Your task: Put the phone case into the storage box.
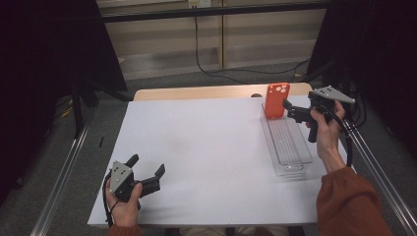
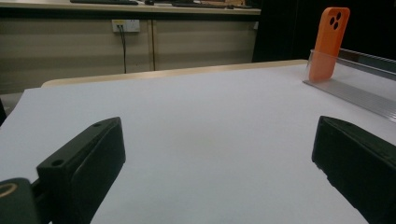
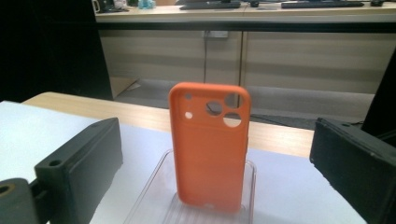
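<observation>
An orange phone case (image 1: 276, 101) (image 3: 210, 144) stands upright at the far end of a long clear plastic tray (image 1: 290, 147) (image 3: 154, 198) on the right of the table. My right gripper (image 1: 290, 111) (image 3: 217, 140) is held just right of the case, open, jaws wide and pointing at it, touching nothing. My left gripper (image 1: 147, 165) (image 2: 215, 140) rests low over the near left corner, open and empty. In the left gripper view, the case (image 2: 329, 42) and the tray (image 2: 355, 88) stand far off at the right.
A white sheet (image 1: 206, 147) covers the wooden table (image 1: 196, 92). Metal rails (image 1: 64, 172) run along both sides. A cable (image 1: 211, 69) lies on the floor behind the table. A person's hand and rust sleeve (image 1: 344, 196) hold the right gripper.
</observation>
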